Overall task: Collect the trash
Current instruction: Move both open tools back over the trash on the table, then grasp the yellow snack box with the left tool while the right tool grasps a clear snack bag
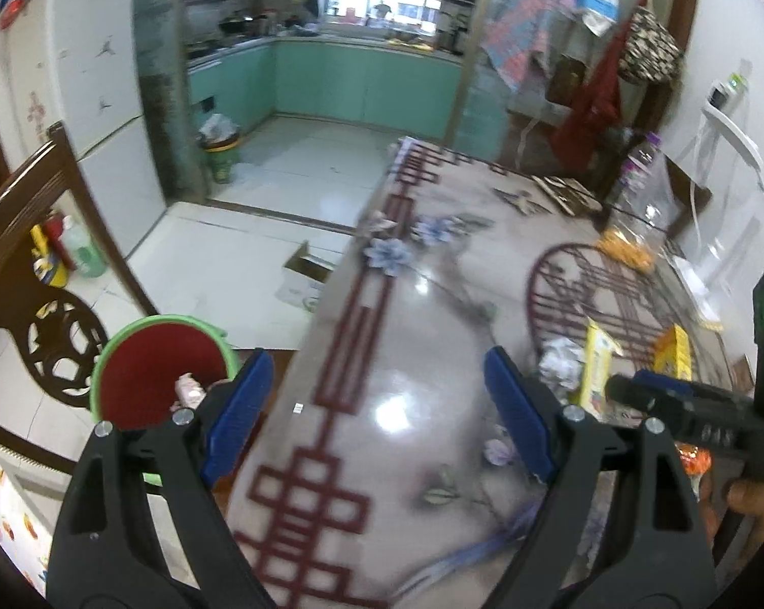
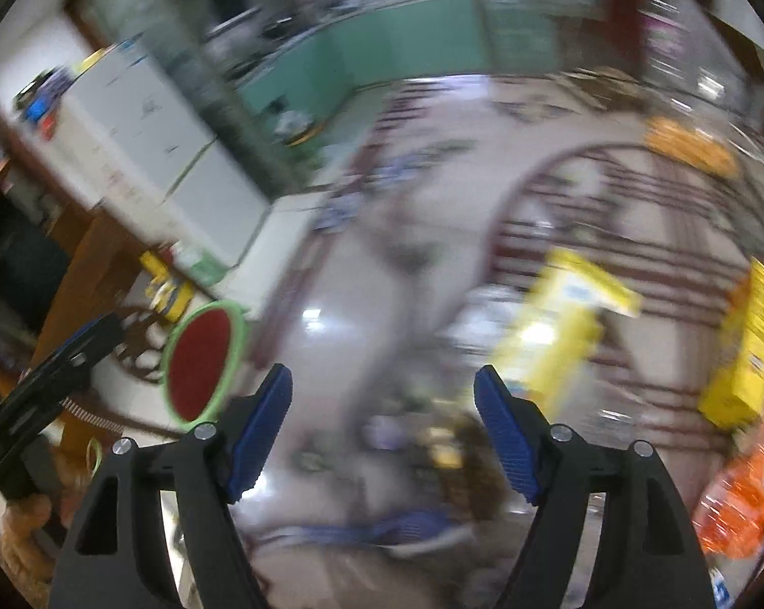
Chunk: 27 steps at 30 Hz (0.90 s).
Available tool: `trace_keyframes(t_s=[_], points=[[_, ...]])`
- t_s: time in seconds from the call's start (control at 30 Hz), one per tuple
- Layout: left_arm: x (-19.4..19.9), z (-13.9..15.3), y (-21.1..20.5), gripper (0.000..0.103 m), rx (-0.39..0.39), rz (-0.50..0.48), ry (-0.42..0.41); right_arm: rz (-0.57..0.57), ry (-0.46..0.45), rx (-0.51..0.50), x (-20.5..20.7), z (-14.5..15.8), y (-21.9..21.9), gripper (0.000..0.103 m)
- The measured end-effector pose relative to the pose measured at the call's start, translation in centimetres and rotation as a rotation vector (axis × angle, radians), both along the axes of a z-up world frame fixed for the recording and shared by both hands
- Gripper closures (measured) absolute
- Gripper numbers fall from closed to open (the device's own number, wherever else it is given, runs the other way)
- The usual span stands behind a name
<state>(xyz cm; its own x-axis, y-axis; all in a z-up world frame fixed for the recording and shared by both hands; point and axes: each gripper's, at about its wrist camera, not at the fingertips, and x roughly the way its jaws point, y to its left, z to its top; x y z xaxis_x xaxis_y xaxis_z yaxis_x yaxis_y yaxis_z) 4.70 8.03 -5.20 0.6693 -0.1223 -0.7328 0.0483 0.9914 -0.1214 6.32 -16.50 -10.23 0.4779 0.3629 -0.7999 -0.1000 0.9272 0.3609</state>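
My left gripper is open and empty above the glossy patterned table. A green-rimmed bin with a red inside stands left of the table by the chair; a small pink wrapper lies in it. Trash lies on the table to the right: crumpled white paper, a yellow carton, a yellow box. My right gripper is open and empty over the table; its view is blurred. It shows the yellow carton, the yellow box, an orange wrapper and the bin.
A carved wooden chair stands left of the table. A plastic bottle and a bag with orange contents sit at the table's far right. A cardboard box lies on the floor. A fridge and kitchen lie beyond.
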Motion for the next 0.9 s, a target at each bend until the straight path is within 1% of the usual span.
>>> trace_keyframes(t_s=[0.13,0.2,0.27,0.3,0.37,0.5,0.57,0.6,0.63,0.7,0.73,0.77,0.87,0.9], points=[[0.2,-0.5,-2.0,0.02,-0.001,-0.042,0.017,-0.167,0.084,-0.042,-0.5,-2.6,-6.1,0.031],[0.3,-0.8,-3.0,0.02,-0.001,-0.063,0.026,-0.23,0.136,-0.042,-0.8,-4.1,-8.3,0.031],[0.4,-1.0,-4.2,0.02,0.001,-0.089,0.036,-0.265,0.184,-0.036,-0.9,-5.5,-9.7,0.031],[0.4,-1.1,-4.7,0.02,0.002,-0.102,0.04,-0.272,0.21,-0.033,-0.9,-6.4,-10.1,0.031],[0.5,-1.3,-6.2,0.02,0.007,-0.137,0.048,-0.271,0.232,-0.03,-1.1,-7.3,-10.4,0.031],[0.5,-1.6,-8.8,0.021,0.02,-0.199,0.06,-0.236,0.267,-0.028,-1.1,-8.9,-9.6,0.031],[0.4,-1.8,-10.1,0.021,0.029,-0.231,0.067,-0.211,0.282,-0.044,-0.8,-9.6,-9.2,0.032],[0.3,-1.9,-10.5,0.022,0.031,-0.241,0.07,-0.196,0.293,-0.058,-0.8,-10.1,-8.9,0.035],[0.3,-2.1,-11.1,0.022,0.035,-0.255,0.075,-0.19,0.298,-0.065,-0.7,-10.4,-8.8,0.037],[0.3,-2.3,-11.8,0.023,0.037,-0.27,0.082,-0.172,0.277,-0.097,-0.9,-10.2,-8.6,0.054],[0.3,-2.4,-12.1,0.023,0.037,-0.276,0.086,-0.162,0.274,-0.095,-1.0,-10.1,-8.7,0.058],[0.5,-2.6,-12.5,0.024,0.034,-0.283,0.093,-0.163,0.27,-0.083,-1.0,-10.0,-9.1,0.066],[0.9,-3.1,-13.7,0.026,0.021,-0.307,0.111,-0.182,0.239,-0.052,-1.4,-9.2,-10.4,0.071],[1.1,-3.3,-14.2,0.026,0.016,-0.318,0.116,-0.188,0.226,-0.046,-1.5,-8.8,-10.8,0.082]])
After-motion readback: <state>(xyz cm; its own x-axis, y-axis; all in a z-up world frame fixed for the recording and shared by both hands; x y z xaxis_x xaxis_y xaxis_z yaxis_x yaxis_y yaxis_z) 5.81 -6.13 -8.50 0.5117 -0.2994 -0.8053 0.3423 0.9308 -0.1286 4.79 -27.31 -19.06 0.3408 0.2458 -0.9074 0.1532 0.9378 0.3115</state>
